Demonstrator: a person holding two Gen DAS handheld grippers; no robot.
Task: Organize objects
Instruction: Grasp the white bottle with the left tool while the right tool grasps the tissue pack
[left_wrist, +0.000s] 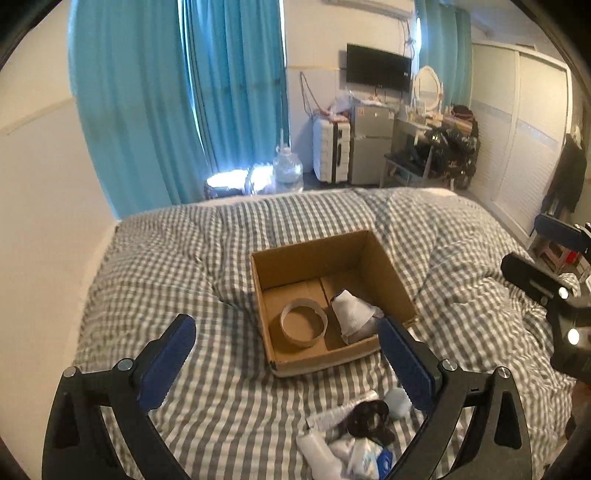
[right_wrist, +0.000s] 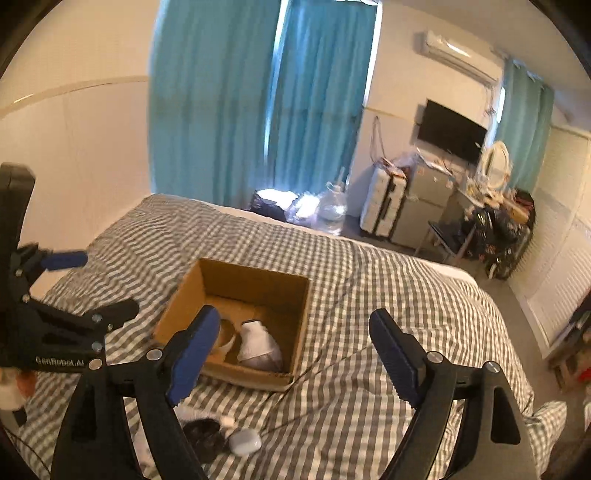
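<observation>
An open cardboard box (left_wrist: 295, 254) sits on the checked bed; it also shows in the right wrist view (right_wrist: 184, 291). Inside it lie a tape ring (left_wrist: 303, 322) and a white-grey sock (left_wrist: 352, 314), also seen from the right (right_wrist: 258, 347). A pile of small items (left_wrist: 354, 432) lies in front of the box: white tubes, a black hair clip (left_wrist: 369, 417) and a pale blue case (right_wrist: 244, 441). My left gripper (left_wrist: 288, 354) is open and empty above the bed, near the box's front edge. My right gripper (right_wrist: 295, 354) is open and empty, right of the box.
The grey checked duvet (left_wrist: 184, 258) covers the whole bed. A wall runs along the left. Beyond the bed stand teal curtains (left_wrist: 166, 92), a water jug (left_wrist: 288, 170), a suitcase (left_wrist: 330, 149), a small fridge and a cluttered desk.
</observation>
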